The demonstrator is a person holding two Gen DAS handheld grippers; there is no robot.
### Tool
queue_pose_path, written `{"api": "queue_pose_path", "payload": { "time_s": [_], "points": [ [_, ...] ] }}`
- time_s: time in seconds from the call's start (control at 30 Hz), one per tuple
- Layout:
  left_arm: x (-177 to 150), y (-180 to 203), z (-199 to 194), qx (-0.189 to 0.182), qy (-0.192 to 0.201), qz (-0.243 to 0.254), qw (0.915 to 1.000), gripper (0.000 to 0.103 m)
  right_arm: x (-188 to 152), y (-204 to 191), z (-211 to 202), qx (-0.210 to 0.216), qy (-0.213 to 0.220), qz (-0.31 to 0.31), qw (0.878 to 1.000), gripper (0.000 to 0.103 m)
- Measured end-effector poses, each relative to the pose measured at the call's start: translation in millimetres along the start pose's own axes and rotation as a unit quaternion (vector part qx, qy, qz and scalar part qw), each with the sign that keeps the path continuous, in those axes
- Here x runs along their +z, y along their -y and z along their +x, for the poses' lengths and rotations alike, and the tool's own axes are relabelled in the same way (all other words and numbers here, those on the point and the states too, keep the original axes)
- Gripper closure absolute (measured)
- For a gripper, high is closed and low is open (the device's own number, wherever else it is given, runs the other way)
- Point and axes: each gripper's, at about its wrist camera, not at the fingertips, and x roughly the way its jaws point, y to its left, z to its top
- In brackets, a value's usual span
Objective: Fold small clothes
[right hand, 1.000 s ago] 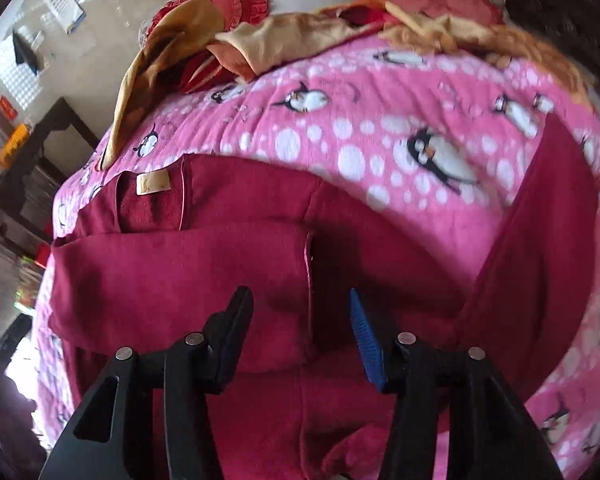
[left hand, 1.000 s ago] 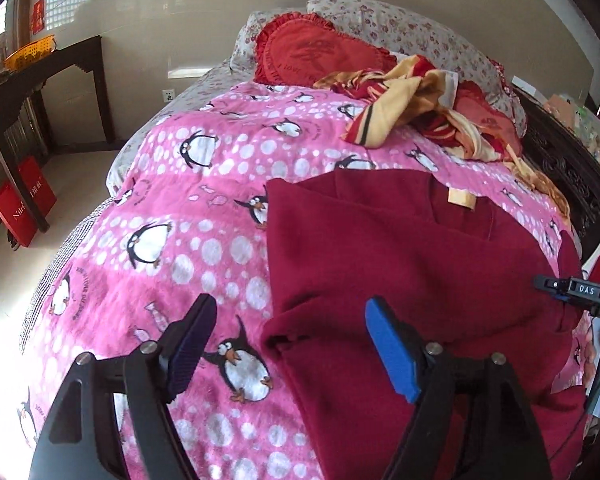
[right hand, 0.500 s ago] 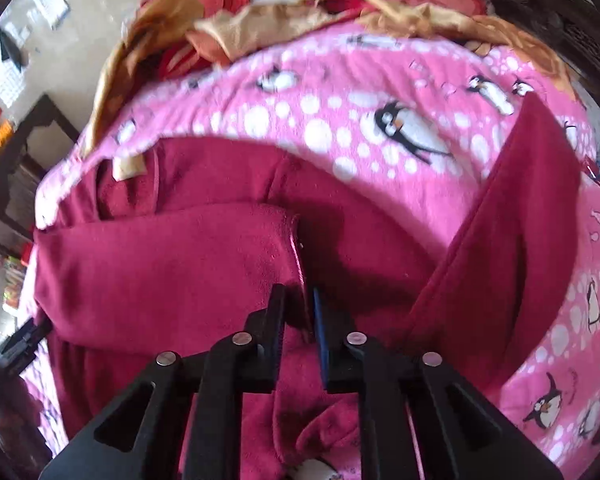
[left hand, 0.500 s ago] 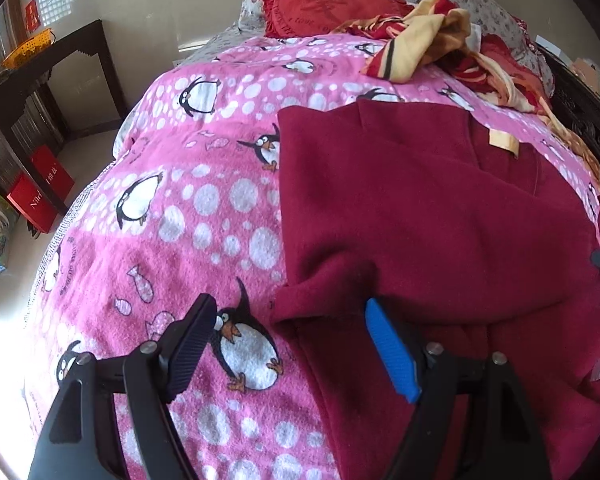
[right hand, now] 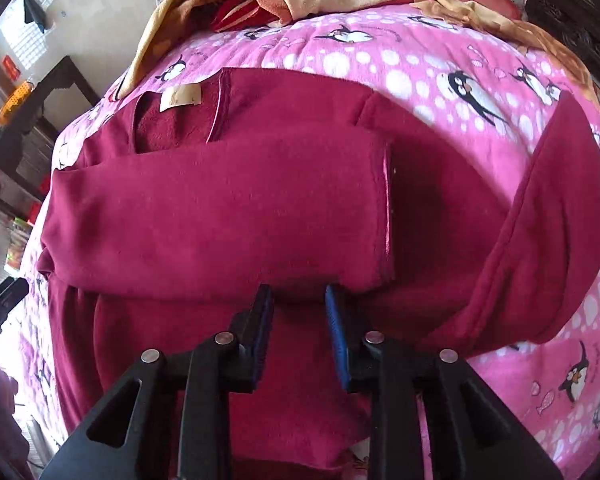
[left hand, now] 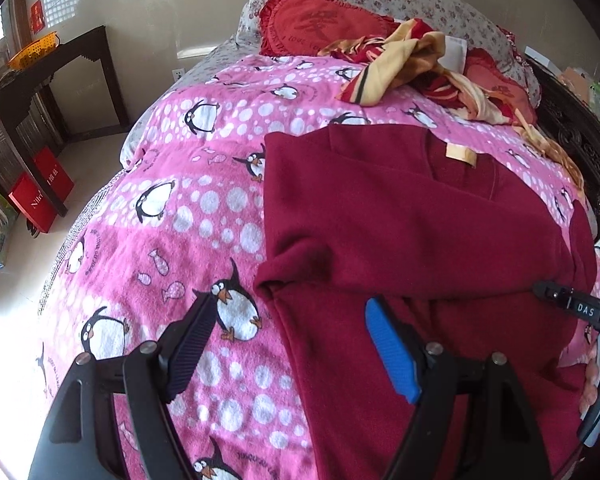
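Note:
A dark red sweater [left hand: 400, 232] lies flat on the pink penguin blanket [left hand: 188, 208], collar and tan label [left hand: 462, 155] toward the pillows. One sleeve is folded across its chest [right hand: 220, 208], cuff edge to the right. The other sleeve [right hand: 548, 232] stretches out to the right. My left gripper [left hand: 288, 340] is open and empty above the sweater's left side edge. My right gripper [right hand: 299, 304] is partly open, just below the folded sleeve's lower edge near the cuff, holding nothing.
A heap of red and yellow clothes [left hand: 420, 60] and red cushions [left hand: 316, 24] lie at the head of the bed. A dark wooden table [left hand: 40, 80] stands left of the bed, red boxes [left hand: 40, 196] on the floor under it. A dark carved bed frame [left hand: 580, 148] runs along the right.
My right gripper shut on the folded sleeve's cuff half a second ago and has now opened part way and let it go. My left gripper stays open, drawn back slightly.

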Motion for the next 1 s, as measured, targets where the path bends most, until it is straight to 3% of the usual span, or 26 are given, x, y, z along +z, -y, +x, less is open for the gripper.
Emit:
{"api": "queue_pose_path", "payload": {
  "time_s": [0.47,0.67,1.0],
  "points": [
    [-14.8,34.3,-16.6,-0.03,-0.007,0.006,0.9995,0.014,-23.2,24.3,-61.6,0.042,0.041,0.033,0.998,0.089],
    [-6.9,45.0,-18.9,-0.036,-0.002,0.009,0.9993,0.013,-24.5,47.5,-86.8,0.024,0.08,0.056,0.995,0.085],
    [1.2,54.8,-7.1,-0.048,-0.008,0.016,0.9987,0.012,-27.9,109.9,-89.7,-0.004,0.077,0.123,0.989,0.084]
  ]
}}
